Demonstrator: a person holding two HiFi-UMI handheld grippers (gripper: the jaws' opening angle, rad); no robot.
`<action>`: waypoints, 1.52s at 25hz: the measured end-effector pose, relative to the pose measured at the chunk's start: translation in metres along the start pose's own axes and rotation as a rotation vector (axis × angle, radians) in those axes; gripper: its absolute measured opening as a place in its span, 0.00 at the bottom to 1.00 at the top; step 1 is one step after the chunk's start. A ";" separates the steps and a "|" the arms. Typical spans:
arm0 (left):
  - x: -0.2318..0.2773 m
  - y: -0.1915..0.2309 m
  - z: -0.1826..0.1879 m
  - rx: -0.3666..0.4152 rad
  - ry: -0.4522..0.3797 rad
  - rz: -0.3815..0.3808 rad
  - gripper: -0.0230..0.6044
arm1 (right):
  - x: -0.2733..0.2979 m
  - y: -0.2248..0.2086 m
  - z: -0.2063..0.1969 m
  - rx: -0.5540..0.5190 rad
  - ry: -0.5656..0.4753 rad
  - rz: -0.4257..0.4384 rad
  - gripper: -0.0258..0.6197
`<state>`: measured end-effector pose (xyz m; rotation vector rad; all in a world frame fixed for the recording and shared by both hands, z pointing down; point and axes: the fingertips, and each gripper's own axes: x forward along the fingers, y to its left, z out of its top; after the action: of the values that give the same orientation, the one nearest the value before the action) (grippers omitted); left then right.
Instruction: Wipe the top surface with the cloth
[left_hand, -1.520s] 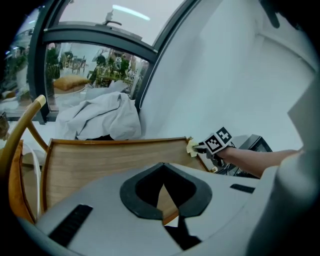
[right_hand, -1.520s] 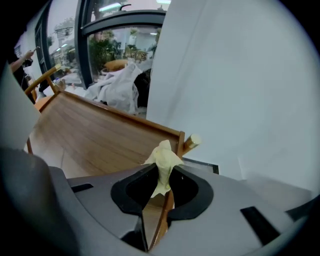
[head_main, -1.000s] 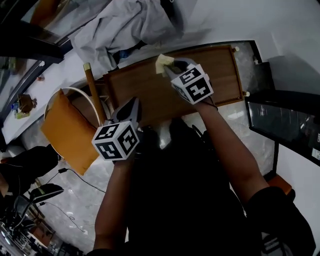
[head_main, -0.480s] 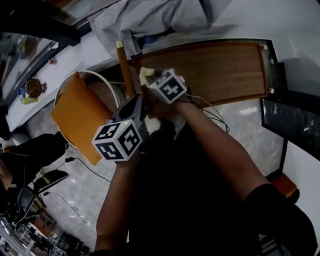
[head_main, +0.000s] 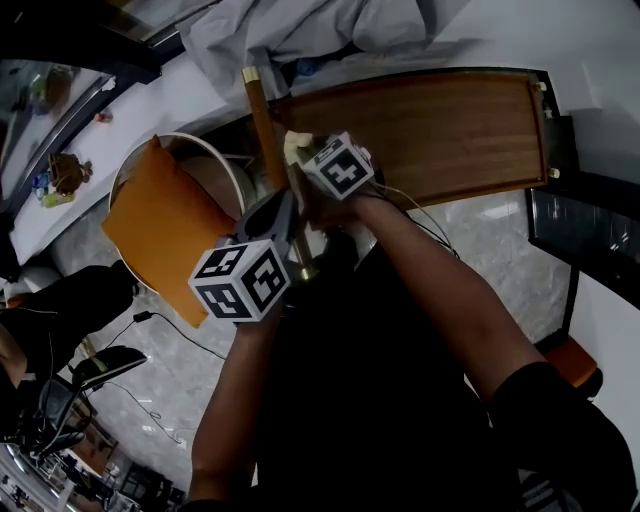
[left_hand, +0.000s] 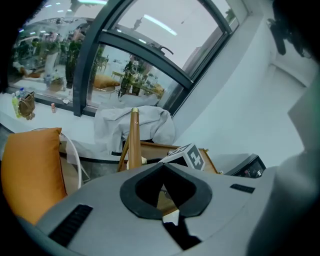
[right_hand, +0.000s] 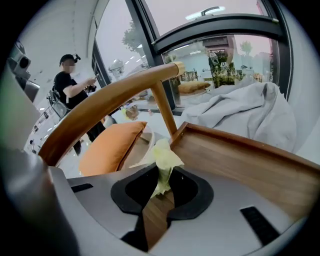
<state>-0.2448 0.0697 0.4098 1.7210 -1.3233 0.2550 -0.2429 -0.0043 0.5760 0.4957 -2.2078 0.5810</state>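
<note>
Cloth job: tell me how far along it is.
Done: the cloth is clamped in the right gripper. In hand: it sits at the end of the top beside the chair. Left: no sign shows how much is wiped, so count the rest as pending. The left gripper is shut, empty.

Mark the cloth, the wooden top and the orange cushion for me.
cloth (right_hand: 164, 159), right gripper view, the bunched part just beyond the jaws.
wooden top (head_main: 430, 130), head view, bare middle of the surface.
orange cushion (head_main: 160, 235), head view, middle of its face.
</note>
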 end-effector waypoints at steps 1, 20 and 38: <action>0.001 -0.001 0.000 0.000 0.003 -0.003 0.06 | 0.001 -0.001 -0.001 -0.018 0.007 -0.004 0.16; 0.048 -0.050 -0.013 0.061 0.068 -0.003 0.06 | -0.046 -0.070 -0.046 -0.004 0.033 -0.070 0.17; 0.137 -0.128 -0.025 0.089 0.137 -0.030 0.06 | -0.139 -0.186 -0.112 0.062 0.048 -0.157 0.17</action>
<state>-0.0729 -0.0015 0.4435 1.7639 -1.2011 0.4122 0.0052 -0.0728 0.5803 0.6742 -2.0880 0.5728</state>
